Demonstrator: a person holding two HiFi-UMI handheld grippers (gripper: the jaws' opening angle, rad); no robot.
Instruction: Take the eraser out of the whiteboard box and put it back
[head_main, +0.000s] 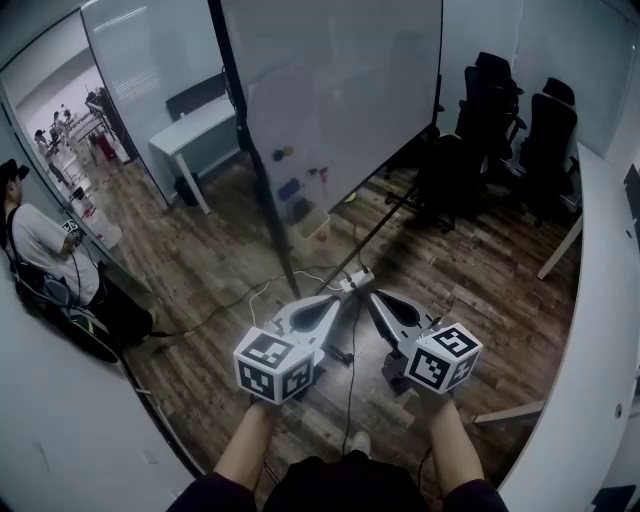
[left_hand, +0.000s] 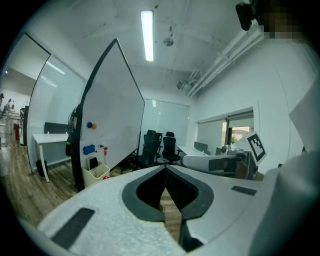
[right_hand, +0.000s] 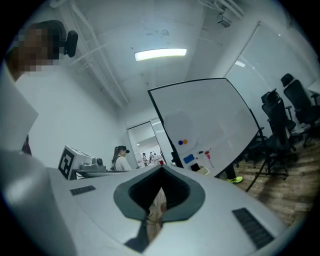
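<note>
A whiteboard (head_main: 330, 90) on a wheeled stand stands a few steps ahead. A pale open box (head_main: 310, 222) hangs at its lower edge, also seen in the left gripper view (left_hand: 96, 174) and the right gripper view (right_hand: 202, 170). A dark item (left_hand: 93, 163) stands upright in the box. Above it a blue block (left_hand: 89, 149) sticks to the board. My left gripper (head_main: 352, 285) and right gripper (head_main: 372, 293) are held side by side, well short of the board, both shut and empty, their tips close together. Each shows its closed jaws in its own view: the left gripper (left_hand: 165, 167) and the right gripper (right_hand: 161, 169).
Black office chairs (head_main: 500, 120) are grouped at the right behind the board. A white desk (head_main: 195, 130) stands by the glass wall at the left, where a person (head_main: 40, 250) sits. A long white counter (head_main: 590, 330) runs along the right. Cables (head_main: 240, 300) lie on the wooden floor.
</note>
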